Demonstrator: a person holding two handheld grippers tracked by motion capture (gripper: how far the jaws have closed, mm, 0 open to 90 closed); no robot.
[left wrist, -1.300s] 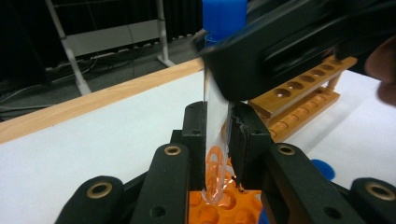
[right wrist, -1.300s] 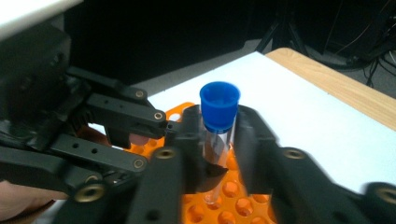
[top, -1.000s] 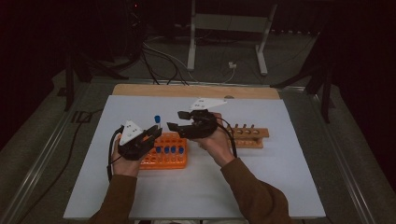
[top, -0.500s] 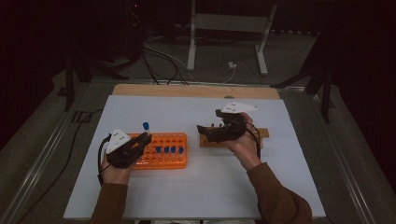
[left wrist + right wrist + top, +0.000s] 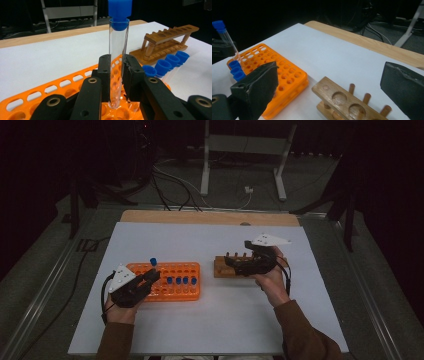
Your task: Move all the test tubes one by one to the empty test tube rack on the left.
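Observation:
A clear test tube with a blue cap stands upright between the jaws of my left gripper, which is shut on it. Its rounded end hangs just over the holes of the orange rack. In the high view the left gripper is at the left end of the orange rack, with the tube's cap above it. Three blue-capped tubes stand in the rack. My right gripper is wide open over the wooden rack, and its holes lie between the jaws.
A white sheet covers the table, with a wooden strip along its far edge. Cables and a metal stand's legs lie on the dark floor beyond. In the right gripper view the orange rack sits to the left.
The two grippers were close together above the orange rack and have parted. The left moved left and down with the tube; the right moved right over the wooden rack.

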